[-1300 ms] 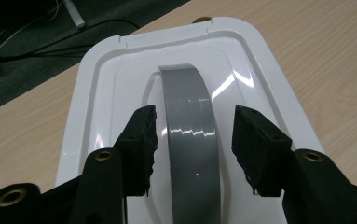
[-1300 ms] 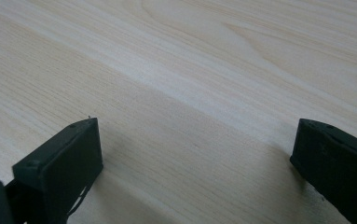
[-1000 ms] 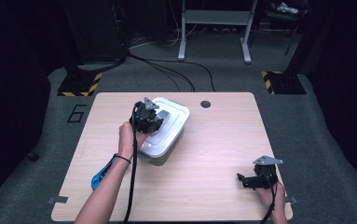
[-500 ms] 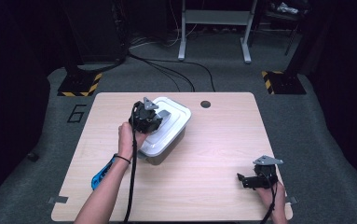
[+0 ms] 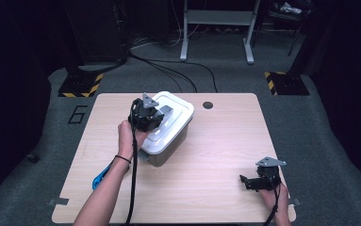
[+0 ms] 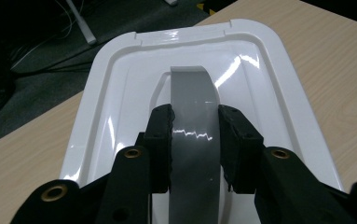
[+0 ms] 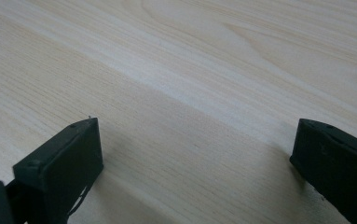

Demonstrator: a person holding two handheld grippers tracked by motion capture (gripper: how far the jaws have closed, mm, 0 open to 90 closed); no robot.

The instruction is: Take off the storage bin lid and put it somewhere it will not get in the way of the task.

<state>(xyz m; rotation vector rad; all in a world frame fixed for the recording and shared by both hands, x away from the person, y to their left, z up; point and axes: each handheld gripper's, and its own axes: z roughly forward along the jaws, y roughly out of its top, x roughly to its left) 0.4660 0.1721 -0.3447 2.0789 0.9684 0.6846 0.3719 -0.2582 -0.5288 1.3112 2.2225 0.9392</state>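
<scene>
Dark room all round, grey carpet floor (image 5: 319,141) with black cables (image 5: 168,70) snaking toward a metal stand (image 5: 216,33) at the back, and two yellow-and-black striped floor plates (image 5: 80,85) off the far corners. Someone has painted a 6 (image 5: 77,114) on the carpet too.

Middle of it all is the light wood worktop (image 5: 225,141), with a small round dark hole (image 5: 208,105) near its far edge.

Biggest thing on it is a grey storage box (image 5: 166,150), sitting left of centre toward the far side and turned at an angle to the worktop edges. It's got a glossy white lid (image 6: 120,107) on top, and a grey handle (image 6: 194,102) runs down the middle of that lid.

Left claw (image 6: 195,144) comes in from the near side over the lid and is clamped narrow on that grey handle, one black pad pressed on each side of it. In the high view the left hand (image 5: 127,136) is right up against the box's near-left edge. A blue thing (image 5: 100,175) lies beside that forearm; I can't make out what it is.

Right claw (image 7: 195,154) is well apart from the box, down at the near right corner of the worktop, spread wide with just bare wood between its pads. It's held low over the surface by the right hand (image 5: 274,197).
</scene>
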